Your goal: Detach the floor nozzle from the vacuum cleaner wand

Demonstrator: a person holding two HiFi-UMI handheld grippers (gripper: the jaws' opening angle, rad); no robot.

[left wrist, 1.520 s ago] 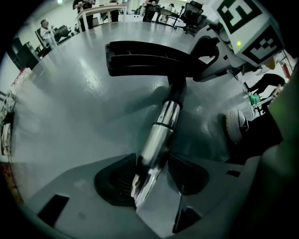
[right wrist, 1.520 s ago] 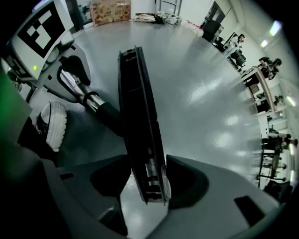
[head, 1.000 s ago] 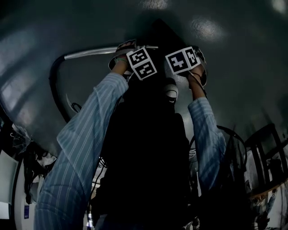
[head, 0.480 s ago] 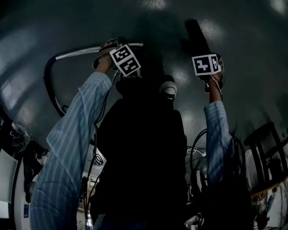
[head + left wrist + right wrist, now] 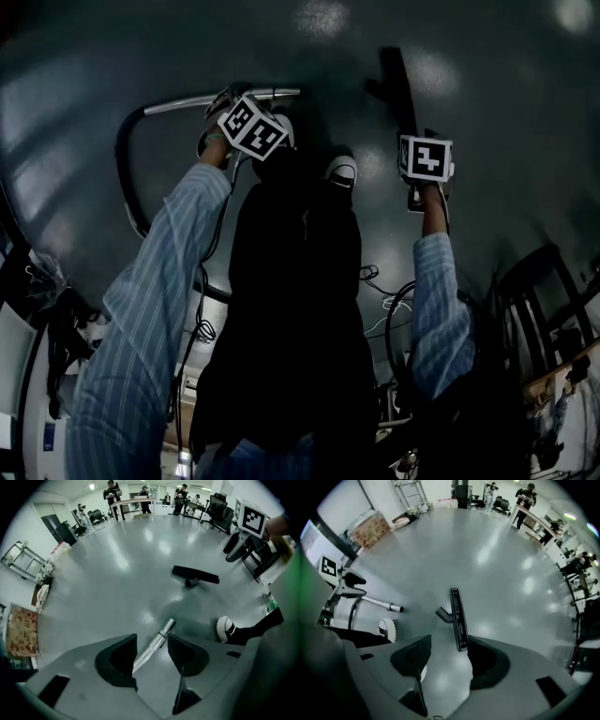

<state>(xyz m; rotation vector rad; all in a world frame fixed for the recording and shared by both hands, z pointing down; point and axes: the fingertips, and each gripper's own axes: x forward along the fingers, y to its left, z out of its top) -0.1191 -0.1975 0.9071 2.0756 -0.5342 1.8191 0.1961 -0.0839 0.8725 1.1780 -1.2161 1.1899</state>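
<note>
Glossy grey floor (image 5: 117, 564), desks (image 5: 136, 501) at far end. Nozzle (image 5: 457, 616) lies on floor, right of wand (image 5: 165, 629), apart. Your left gripper (image 5: 152, 637) wide, wand framed, ungripped. Right gripper (image 5: 449, 639) just opened wider, empty.

The head view is dim and underexposed: the floor (image 5: 525, 112) reads as dark grey-green, and the trousers (image 5: 300, 309) are a near-black mass with no detail. Soft white patches of ceiling light glare on the glossy floor near the top edge, and only the white marker cubes (image 5: 251, 128) stand out crisply. Both gripper views are far brighter, lit evenly from overhead lamps that reflect as pale streaks on the floor. The shadow round the nozzle (image 5: 195, 575) is faint and soft. Strong fisheye bending curves the room inside a black rim, a green tint bleeds in at one edge of each, and the near jaws look slightly soft.
</note>
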